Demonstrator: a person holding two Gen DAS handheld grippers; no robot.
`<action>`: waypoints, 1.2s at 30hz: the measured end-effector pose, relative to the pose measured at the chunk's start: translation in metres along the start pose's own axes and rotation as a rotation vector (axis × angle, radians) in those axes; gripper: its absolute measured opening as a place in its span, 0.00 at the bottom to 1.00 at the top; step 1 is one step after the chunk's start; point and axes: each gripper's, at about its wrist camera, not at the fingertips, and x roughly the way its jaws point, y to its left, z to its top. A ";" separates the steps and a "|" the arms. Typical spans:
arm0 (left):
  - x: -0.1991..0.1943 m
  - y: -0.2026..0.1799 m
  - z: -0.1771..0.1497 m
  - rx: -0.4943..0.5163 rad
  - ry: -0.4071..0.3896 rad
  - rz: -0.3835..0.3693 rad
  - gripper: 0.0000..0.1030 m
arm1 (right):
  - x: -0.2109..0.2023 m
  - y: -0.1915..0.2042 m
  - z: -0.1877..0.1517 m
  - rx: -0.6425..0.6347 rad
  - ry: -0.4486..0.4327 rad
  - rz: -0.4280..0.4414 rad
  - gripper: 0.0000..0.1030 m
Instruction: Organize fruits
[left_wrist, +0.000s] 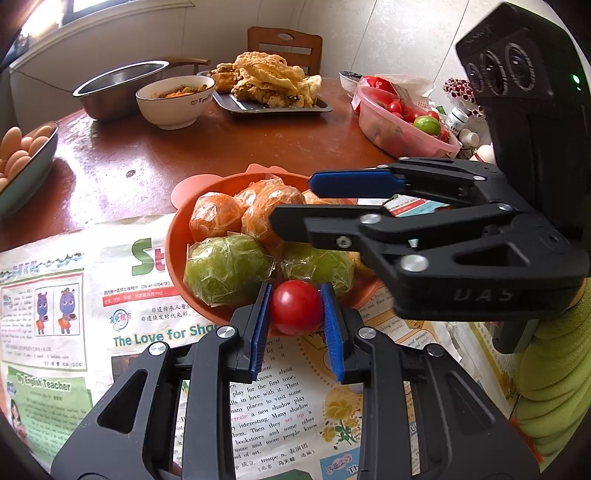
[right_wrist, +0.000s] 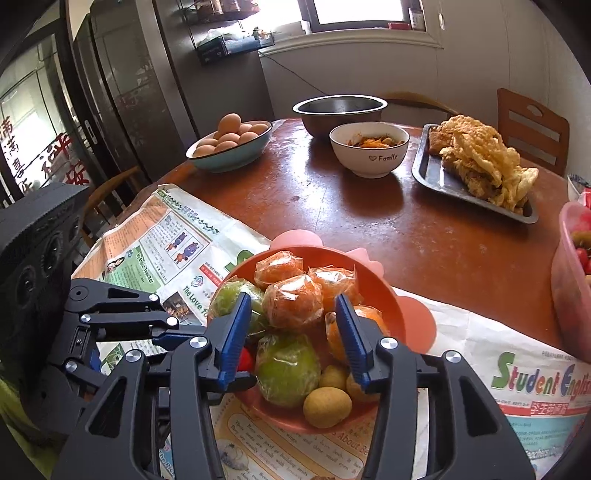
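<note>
Left gripper (left_wrist: 296, 325) has its blue pads closed against both sides of a red tomato (left_wrist: 296, 307), which I hold at the near rim of the orange bowl (left_wrist: 176, 236). Right gripper (right_wrist: 291, 332) hangs wide open over the same bowl with nothing between its fingers. I judge the step in hand to be either lifting this tomato out or setting it in; I cannot tell which. If it is coming out, the next move calls for a straight lift clear of the wrapped green fruit (left_wrist: 227, 269) just ahead of my left fingers. Farther ahead and to the right of that gripper stands the pink container (left_wrist: 402, 140) of tomatoes, a likely home. Wrapped oranges (right_wrist: 293, 304) and a small yellow-brown fruit (right_wrist: 327, 406) lie under my right gripper.
</note>
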 end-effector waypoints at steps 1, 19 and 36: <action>0.000 0.000 0.000 0.001 0.000 0.000 0.19 | -0.002 0.000 0.000 -0.001 -0.002 -0.005 0.47; -0.008 -0.002 0.000 -0.002 -0.026 0.015 0.36 | -0.041 -0.005 -0.011 0.013 -0.055 -0.084 0.63; -0.041 -0.009 -0.004 -0.005 -0.090 0.075 0.69 | -0.088 0.006 -0.016 0.020 -0.151 -0.128 0.83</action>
